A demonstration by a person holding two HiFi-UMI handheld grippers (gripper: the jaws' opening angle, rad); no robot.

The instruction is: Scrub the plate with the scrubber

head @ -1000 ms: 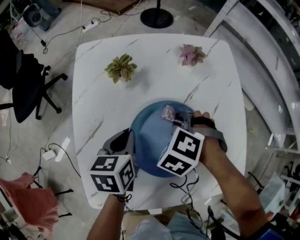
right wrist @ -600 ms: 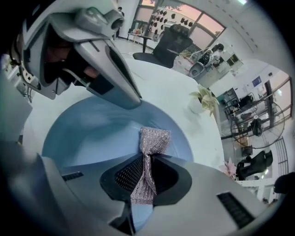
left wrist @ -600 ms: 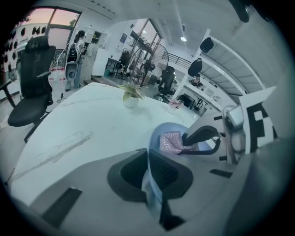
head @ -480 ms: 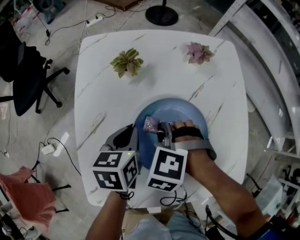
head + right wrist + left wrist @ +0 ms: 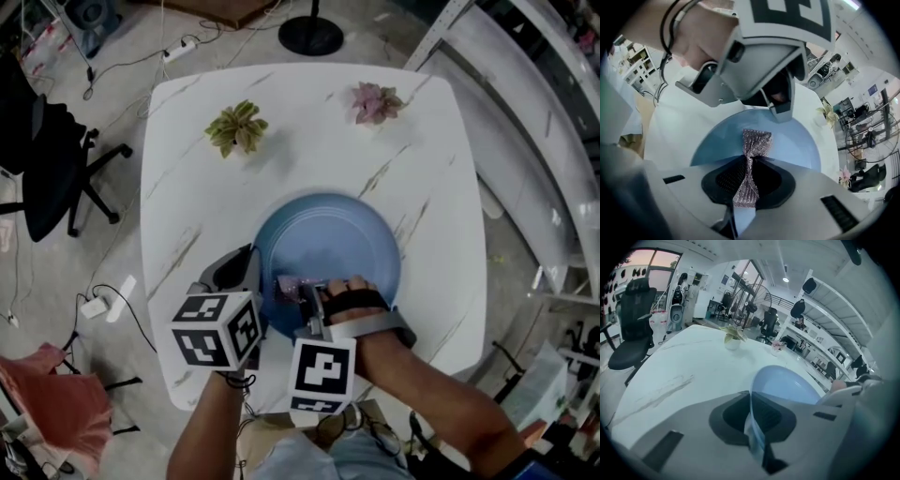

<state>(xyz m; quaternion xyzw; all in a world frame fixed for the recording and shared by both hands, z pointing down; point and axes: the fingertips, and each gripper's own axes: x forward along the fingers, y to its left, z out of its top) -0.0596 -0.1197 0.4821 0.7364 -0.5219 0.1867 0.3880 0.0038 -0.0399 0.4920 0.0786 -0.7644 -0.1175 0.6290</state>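
- Jaws of the right gripper (image 5: 747,178) are shut down to the thickness of bunched mesh. They pinch the scrubber (image 5: 755,143) at its waist, and its free end fans out flat on the blue plate (image 5: 799,147).
- From the head view, the right gripper (image 5: 309,298) sits over the near-left part of the plate (image 5: 333,234), with the scrubber (image 5: 289,284) against the surface close to the rim.
- The left gripper (image 5: 754,427) is clamped on the plate's left edge. The thin rim of the plate (image 5: 787,385) runs straight between its pads, so the jaws stand only a rim's thickness apart.
- The left gripper (image 5: 246,274) and the right one are very near each other — a wider stroke towards the left rim could knock the two heads together.
- Only a narrow waist of mesh is held. Hard drag across the plate could pull the scrubber out of the jaws, or fold it so that bare jaw tips scrape the surface.
- The plate is held at one edge alone. Heavy pressure near the close rim could tip it or pivot it about the left clamp, and the white marbled table (image 5: 309,141) looks smooth enough for it to slide.
- The green plant (image 5: 236,127) and pink plant (image 5: 375,101) stand at the table's far side, well apart from the work — little risk there.
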